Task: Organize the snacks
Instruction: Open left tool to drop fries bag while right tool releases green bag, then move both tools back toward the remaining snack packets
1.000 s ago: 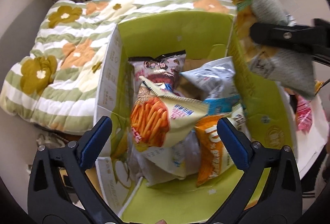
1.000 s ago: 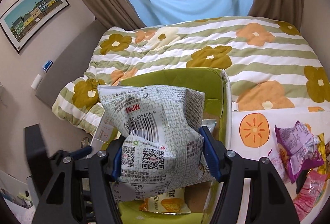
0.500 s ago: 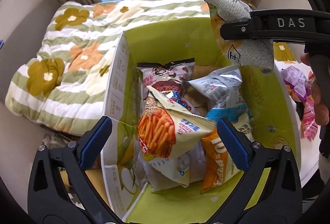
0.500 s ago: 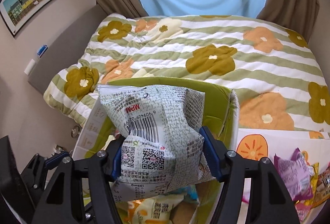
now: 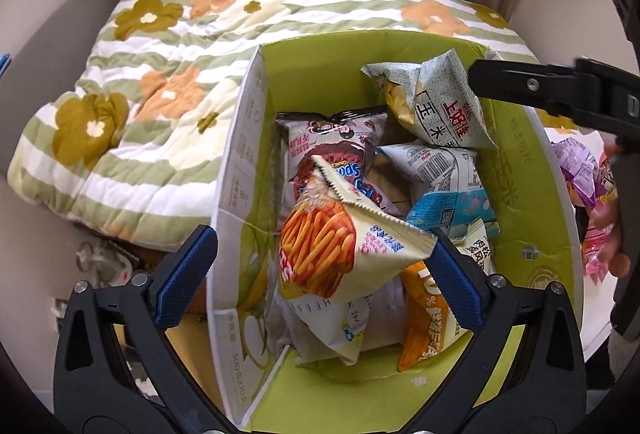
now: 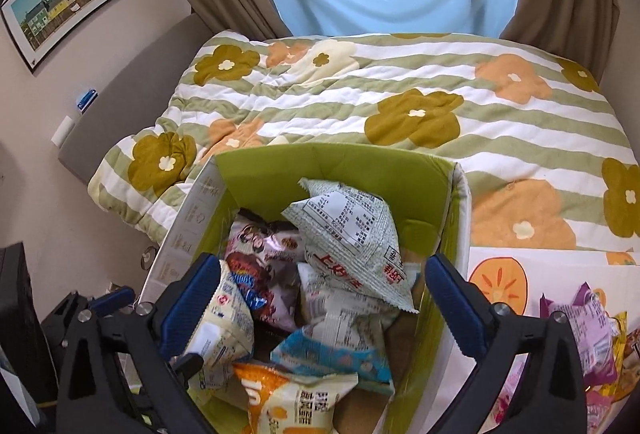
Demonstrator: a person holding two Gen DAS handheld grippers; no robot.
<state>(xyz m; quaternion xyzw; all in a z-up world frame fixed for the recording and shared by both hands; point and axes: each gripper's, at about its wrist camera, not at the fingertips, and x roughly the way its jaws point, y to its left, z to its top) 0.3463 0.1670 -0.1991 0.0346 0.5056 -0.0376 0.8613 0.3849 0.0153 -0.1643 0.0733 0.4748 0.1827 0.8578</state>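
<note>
A green cardboard box [image 5: 532, 230] [image 6: 424, 186] holds several snack bags. A grey-green corn snack bag [image 5: 436, 102] [image 6: 352, 234] lies free on top of the pile at the far right of the box. My right gripper [image 6: 320, 298] is open and empty, jaws wide apart just above the box; its arm shows at the right of the left wrist view [image 5: 560, 90]. My left gripper [image 5: 320, 274] is open, its jaws either side of an orange-stick snack bag [image 5: 332, 254] without touching it, near the box's front.
A flowered striped quilt [image 6: 400, 102] covers the bed behind the box. More loose snack bags [image 6: 576, 330] lie on a white cloth to the right of the box. A flap of the box [image 5: 236, 194] stands up on its left side.
My right gripper opened and let go of the grey-green bag, which dropped onto the pile in the box. The left gripper stayed open over the box and shifted slightly.
</note>
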